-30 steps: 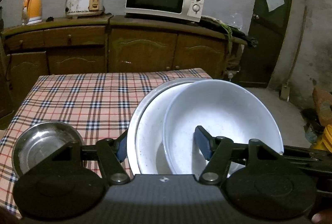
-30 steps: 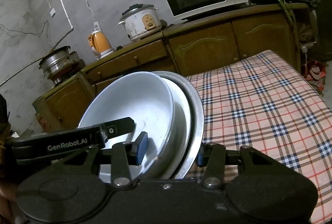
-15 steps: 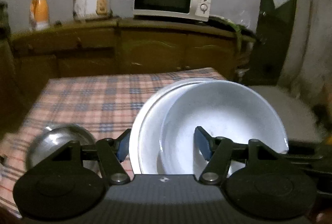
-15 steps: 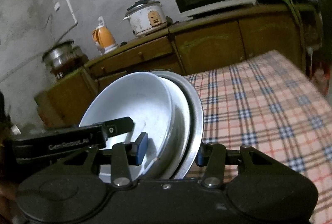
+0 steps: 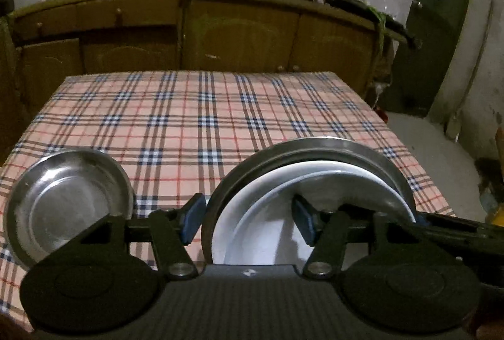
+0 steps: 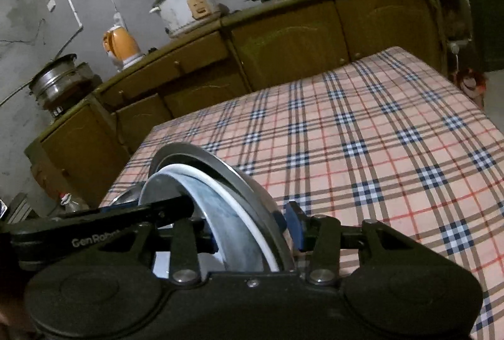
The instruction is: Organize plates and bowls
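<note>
Already nested: white bowl and white plate in the steel plate. Left gripper and right gripper closing on that stack's rims. Steel bowl on the bench, near left, remains unstacked.

Both grippers are lowering the stack of dishes toward the checked tablecloth, tipping it flatter, with jaws closing on its rim.

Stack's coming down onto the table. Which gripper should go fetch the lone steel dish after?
Left, likely. The steel dish lies just beside the left gripper, whose closing jaws straddle the stack. The right gripper is on the stack's far side.
</note>
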{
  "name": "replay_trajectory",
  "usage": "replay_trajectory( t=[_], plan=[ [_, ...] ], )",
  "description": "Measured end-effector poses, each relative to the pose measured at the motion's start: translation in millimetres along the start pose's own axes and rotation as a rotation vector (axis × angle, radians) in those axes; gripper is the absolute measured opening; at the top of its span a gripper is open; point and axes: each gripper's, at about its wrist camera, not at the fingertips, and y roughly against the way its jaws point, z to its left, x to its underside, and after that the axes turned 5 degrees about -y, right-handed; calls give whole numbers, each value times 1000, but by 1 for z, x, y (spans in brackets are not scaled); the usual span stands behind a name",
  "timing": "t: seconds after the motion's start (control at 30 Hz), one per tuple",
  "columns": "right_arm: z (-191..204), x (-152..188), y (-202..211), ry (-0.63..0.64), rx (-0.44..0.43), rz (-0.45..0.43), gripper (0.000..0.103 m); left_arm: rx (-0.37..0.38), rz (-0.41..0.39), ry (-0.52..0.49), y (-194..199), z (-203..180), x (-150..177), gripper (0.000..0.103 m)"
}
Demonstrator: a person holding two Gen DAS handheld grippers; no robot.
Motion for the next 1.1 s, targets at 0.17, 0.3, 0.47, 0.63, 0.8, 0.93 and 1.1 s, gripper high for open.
replay_trajectory(
  t=[0.17, 0.3, 0.47, 0.63, 0.8, 0.93, 1.1],
  plan=[
    [-18, 2, -17, -63, 5, 20, 53, 5, 31, -19, -18, -3, -1, 60],
    [-32, 6, -24, -101, 14, 33, 53, 19, 60, -30, -29, -5, 3, 61],
    [-46, 7, -31, -157, 7, 49, 53, 28, 64, -40, -36, -7, 1, 62],
    [-63, 7, -34, -200, 18, 48, 53, 60, 69, -58, -50, -16, 0, 62],
    [-75, 7, -34, -201, 29, 36, 52, 96, 50, -84, -59, -20, 4, 63],
    [-76, 11, -35, -153, 44, 25, 46, 124, 47, -48, -65, -9, 13, 60],
    [-86, 17, -42, -157, 80, 40, 43, 113, 80, -13, -77, 2, 22, 60]
  ],
)
